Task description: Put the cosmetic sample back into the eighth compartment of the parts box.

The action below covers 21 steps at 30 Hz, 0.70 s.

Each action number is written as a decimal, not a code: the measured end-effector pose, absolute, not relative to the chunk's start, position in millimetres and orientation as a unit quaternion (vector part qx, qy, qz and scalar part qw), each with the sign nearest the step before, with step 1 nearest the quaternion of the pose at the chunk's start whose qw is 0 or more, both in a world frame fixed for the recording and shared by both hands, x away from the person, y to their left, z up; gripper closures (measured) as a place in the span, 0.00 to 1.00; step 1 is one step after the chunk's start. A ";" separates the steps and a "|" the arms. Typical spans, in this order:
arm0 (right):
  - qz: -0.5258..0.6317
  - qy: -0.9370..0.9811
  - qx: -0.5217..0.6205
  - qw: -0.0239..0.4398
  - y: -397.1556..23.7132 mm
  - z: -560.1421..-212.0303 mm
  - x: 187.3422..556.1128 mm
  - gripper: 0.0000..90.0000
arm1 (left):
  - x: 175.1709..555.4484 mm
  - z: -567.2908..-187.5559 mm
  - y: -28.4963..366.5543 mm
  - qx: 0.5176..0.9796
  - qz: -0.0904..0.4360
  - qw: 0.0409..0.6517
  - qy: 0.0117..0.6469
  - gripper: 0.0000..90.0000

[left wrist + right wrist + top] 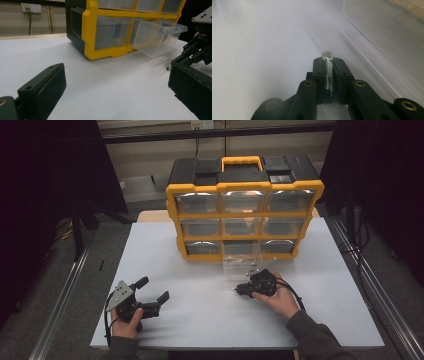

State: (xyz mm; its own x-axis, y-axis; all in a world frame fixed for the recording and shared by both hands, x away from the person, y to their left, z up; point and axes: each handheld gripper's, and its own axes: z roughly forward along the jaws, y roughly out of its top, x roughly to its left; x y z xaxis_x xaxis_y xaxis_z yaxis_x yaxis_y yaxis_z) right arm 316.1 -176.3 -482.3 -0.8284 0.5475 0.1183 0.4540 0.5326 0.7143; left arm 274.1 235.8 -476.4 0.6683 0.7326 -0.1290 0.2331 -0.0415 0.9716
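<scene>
Your right gripper (243, 289), at lower centre of the high view, has its jaws clamped on a small glass tube (327, 68); in the right gripper view the tube sits upright in the picture between the two black pads, its tip poking just past them at mid-frame. Just above it in the high view, a clear drawer (241, 257) is pulled out of the bottom row of the yellow organiser (244, 187); the same drawer (157, 37) tilts out at upper right of the left gripper view. Your left gripper (152, 293), at lower left of the high view, rests over the white table (200, 320) with its jaws wide apart and nothing between them
</scene>
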 end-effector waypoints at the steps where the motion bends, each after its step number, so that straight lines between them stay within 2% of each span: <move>1: 0.392 0.872 0.288 0.056 -176.9 -481.2 316.3 0.91 | 274.1 -476.2 236.1 0.691 0.209 0.597 0.349 0.02; 21: 0.396 0.871 0.289 0.032 -176.5 -460.9 311.8 0.91 | 274.1 -475.6 235.9 0.695 0.210 0.595 0.345 0.02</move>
